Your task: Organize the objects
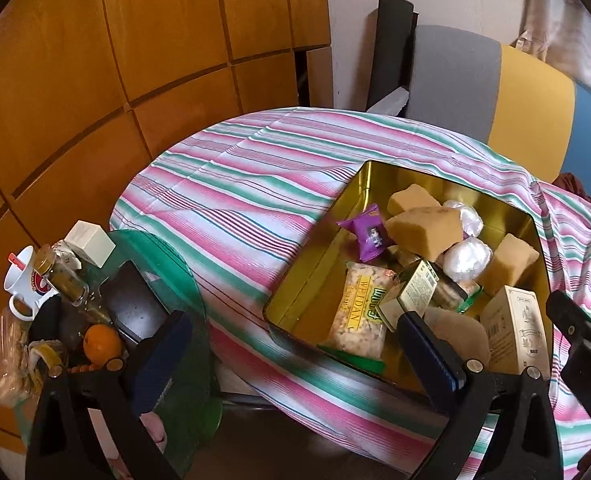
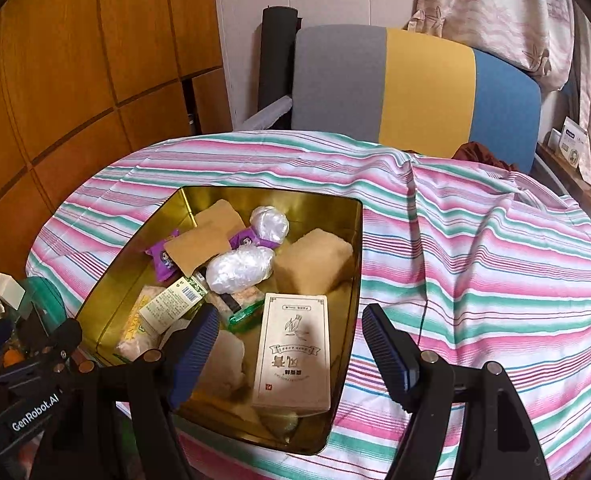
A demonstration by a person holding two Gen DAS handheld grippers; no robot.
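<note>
Here | beige box point(image 2: 293, 350) flat in tin point(image 2: 345, 320) | long axis toward right tongs point(image 2: 291, 344)

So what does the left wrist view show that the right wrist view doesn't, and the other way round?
Only the left wrist view shows the white mug, the spice jar and the orange on the side stand. Only the right wrist view shows the patterned curtain and the cards on the shelf. Both show the gold tin with the WEIDAN snack bag, the purple candy, the beige box, and the striped tablecloth.
</note>
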